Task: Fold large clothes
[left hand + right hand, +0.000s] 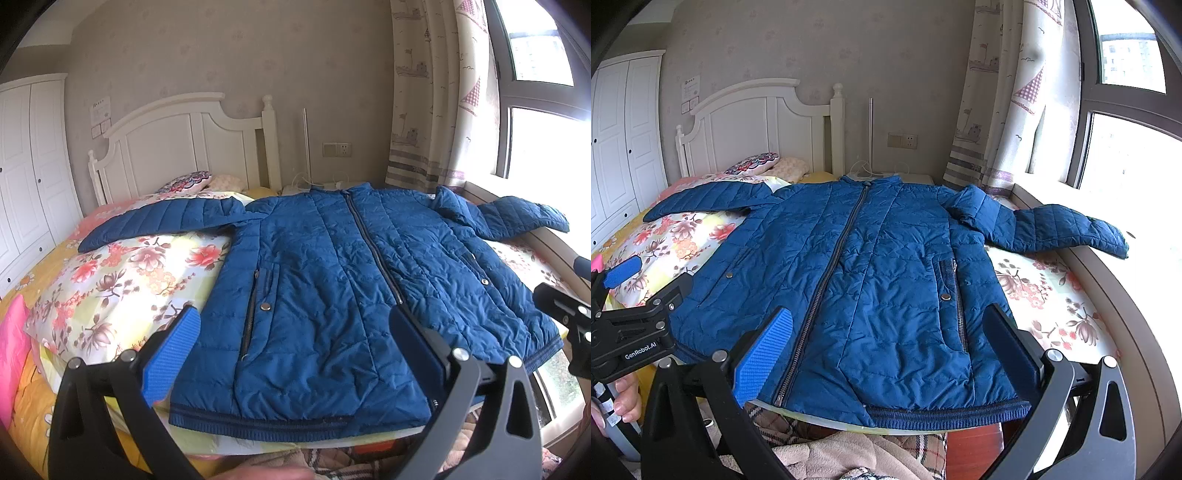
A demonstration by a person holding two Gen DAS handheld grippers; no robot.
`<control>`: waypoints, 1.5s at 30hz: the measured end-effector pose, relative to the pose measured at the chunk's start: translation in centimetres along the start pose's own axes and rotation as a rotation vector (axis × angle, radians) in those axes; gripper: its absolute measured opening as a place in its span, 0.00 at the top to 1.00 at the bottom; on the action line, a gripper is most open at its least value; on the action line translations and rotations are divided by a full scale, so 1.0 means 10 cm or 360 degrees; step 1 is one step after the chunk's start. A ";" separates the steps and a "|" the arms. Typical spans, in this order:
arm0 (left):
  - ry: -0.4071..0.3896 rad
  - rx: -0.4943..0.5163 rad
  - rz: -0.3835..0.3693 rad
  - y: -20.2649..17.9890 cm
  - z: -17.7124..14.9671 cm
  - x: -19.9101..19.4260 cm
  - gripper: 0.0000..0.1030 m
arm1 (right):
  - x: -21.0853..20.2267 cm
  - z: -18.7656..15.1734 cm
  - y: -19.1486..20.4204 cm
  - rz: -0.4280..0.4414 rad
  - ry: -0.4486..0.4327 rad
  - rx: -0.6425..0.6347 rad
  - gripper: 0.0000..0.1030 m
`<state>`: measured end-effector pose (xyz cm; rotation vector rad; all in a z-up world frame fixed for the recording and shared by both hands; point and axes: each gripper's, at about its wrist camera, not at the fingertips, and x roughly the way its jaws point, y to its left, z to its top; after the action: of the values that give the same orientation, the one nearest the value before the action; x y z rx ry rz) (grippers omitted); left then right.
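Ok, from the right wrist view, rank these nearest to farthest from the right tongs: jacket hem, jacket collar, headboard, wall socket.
1. Jacket hem, just below the right tongs.
2. Jacket collar, far end of the zip.
3. Headboard, back left, and wall socket, back centre: too close to call.

bed [44, 402] with white headboard; floral quilt [122, 280] on it, blue jacket [332, 295] spread flat, zipped, pillows [188, 181] near headboard.

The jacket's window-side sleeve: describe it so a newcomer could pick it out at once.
Start at the white headboard and the floral bedspread below it, where the blue quilted jacket lies zipped and face up. Follow its shoulder toward the window. That sleeve bunches at the shoulder and reaches onto the sill, unlike the other, which lies over the bedding.
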<state>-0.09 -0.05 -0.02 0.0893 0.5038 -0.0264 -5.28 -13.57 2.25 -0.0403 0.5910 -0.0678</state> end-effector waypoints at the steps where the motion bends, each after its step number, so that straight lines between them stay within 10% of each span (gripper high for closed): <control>1: 0.0002 -0.0001 0.0000 0.00 0.00 0.00 0.02 | 0.00 0.00 0.00 0.0000 0.0001 0.0000 0.04; 45: 0.0035 -0.0013 -0.0005 0.04 -0.10 0.04 0.02 | 0.00 -0.01 0.00 0.0000 0.0009 0.0002 0.04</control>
<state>-0.22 0.48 -1.07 0.0810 0.5257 -0.0265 -5.31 -13.55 2.18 -0.0390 0.5963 -0.0679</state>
